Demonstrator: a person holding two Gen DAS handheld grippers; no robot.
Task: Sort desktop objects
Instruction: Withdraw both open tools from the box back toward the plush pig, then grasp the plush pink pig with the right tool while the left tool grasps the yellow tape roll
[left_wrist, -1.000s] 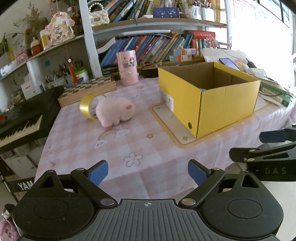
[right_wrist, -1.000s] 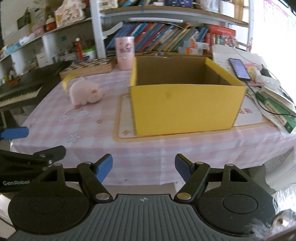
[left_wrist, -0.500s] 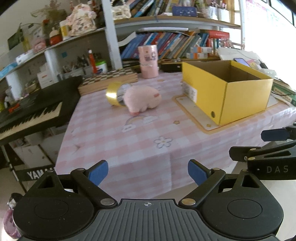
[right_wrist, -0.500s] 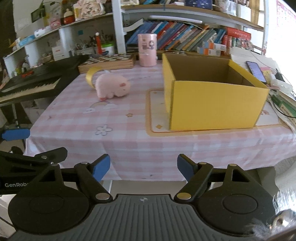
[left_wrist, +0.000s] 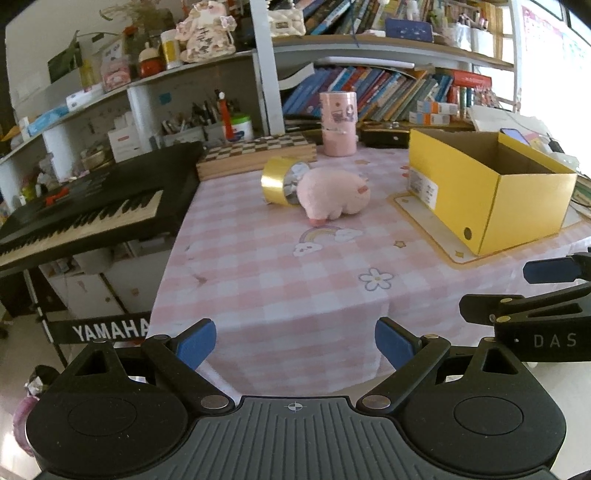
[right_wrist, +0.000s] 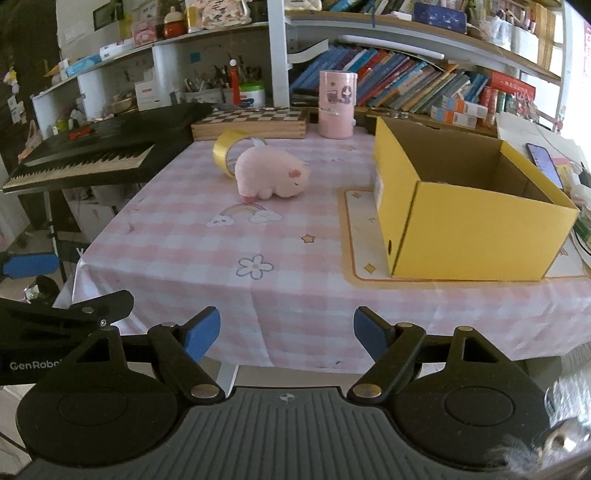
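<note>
Both grippers are held side by side off the near edge of the table (right_wrist: 177, 258), tilted downward. The left gripper (left_wrist: 294, 341) and right gripper (right_wrist: 286, 330) are spread wide, nothing between their pads. The pink plush toy (right_wrist: 271, 178) lies mid-table, touching the gold tape roll (right_wrist: 227, 151), left of the yellow box (right_wrist: 476, 225).

I count two tongs, my left tongs (left_wrist: 294, 341) and my right tongs (right_wrist: 286, 330), each with two blue-tipped fingers. On the tabletop (right_wrist: 295, 251) I count one pink plush pig (right_wrist: 271, 176), one roll of gold tape (right_wrist: 228, 151), one pink cylindrical cup (right_wrist: 337, 104), one wooden chessboard case (right_wrist: 251, 123) and one open yellow box (right_wrist: 469, 206). Beside the tabletop there is one black keyboard (right_wrist: 92, 155). One phone (right_wrist: 545, 160) lies past the box.
</note>
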